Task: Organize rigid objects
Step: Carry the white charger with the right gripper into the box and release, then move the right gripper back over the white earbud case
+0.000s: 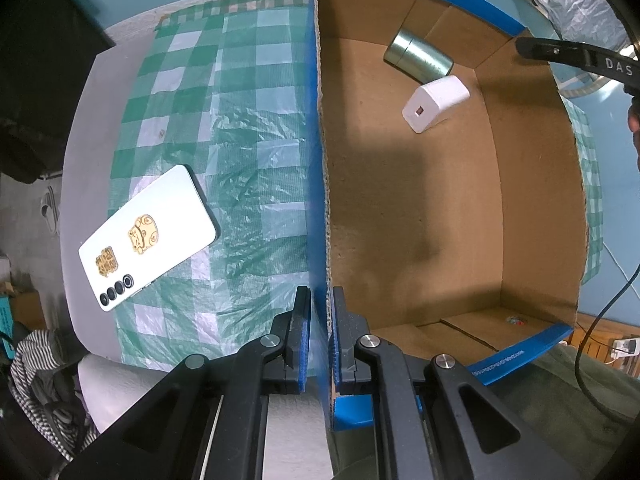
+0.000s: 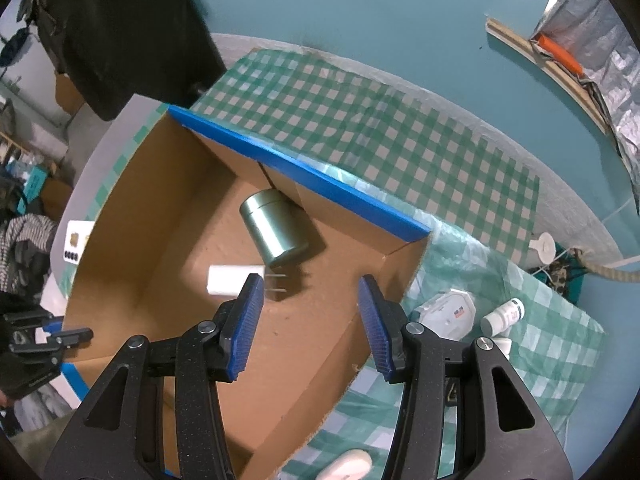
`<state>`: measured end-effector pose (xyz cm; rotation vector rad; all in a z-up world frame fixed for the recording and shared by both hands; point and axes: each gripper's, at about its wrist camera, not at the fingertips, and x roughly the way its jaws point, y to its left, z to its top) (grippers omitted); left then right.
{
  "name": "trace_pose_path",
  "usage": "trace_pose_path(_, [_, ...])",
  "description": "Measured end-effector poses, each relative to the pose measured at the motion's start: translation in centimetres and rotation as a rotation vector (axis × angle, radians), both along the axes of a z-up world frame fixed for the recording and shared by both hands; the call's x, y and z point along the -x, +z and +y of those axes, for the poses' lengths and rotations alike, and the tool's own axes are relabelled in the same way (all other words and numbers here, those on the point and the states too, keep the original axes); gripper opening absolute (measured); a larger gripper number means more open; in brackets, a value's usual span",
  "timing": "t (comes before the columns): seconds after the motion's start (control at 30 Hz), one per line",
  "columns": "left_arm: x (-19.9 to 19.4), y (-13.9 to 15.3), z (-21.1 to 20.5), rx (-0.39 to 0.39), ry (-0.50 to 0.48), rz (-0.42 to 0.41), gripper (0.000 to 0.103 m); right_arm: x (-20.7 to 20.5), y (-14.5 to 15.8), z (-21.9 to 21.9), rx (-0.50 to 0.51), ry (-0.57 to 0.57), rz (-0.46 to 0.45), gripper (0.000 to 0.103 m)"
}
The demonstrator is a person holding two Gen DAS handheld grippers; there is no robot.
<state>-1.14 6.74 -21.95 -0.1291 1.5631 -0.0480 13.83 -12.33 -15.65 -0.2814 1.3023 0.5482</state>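
Your left gripper (image 1: 320,336) pinches the cardboard box's (image 1: 532,184) wall, your right gripper (image 2: 312,320) hangs half-open and empty over it, so the pill bottle (image 2: 505,315) beside the box's right wall lies nearest your right fingers.

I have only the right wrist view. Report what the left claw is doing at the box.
Observer: The left claw is shut on the box wall, pinching it from inside and outside.
Operator: Describe the white thing past that wall.
Observer: It is a white phone, lying back-up on the checked cloth, apart from the box.
Operator: Give me the charger's hidden end.
Observer: The charger has a small square port on the end that faces the left camera.
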Motion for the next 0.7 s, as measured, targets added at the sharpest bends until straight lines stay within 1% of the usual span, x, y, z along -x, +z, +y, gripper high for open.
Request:
trace_pose_path(0.17, [-0.1,0.0,0.0,0.000,-0.001,0.002,0.008,0.1,0.9,-0.1,0.001,-0.005,-0.008,0.050])
trace_pose_path(0.33, [-0.1,0.0,0.0,0.002,-0.001,0.001,0.008,0.3,2.0,-0.4,-0.003,-0.011,-0.021,0.056])
trace_pose_path(0.5, [-0.1,0.0,0.0,-0.001,-0.002,0.001,0.008,0.5,2.8,-0.9,0.000,-0.028,-0.021,0.060])
trace_pose_path(0.7, [-0.1,-0.1,-0.3,-0.001,-0.006,0.002,0.008,1.0,3.6,-2.1,0.003,-0.060,-0.020,0.061])
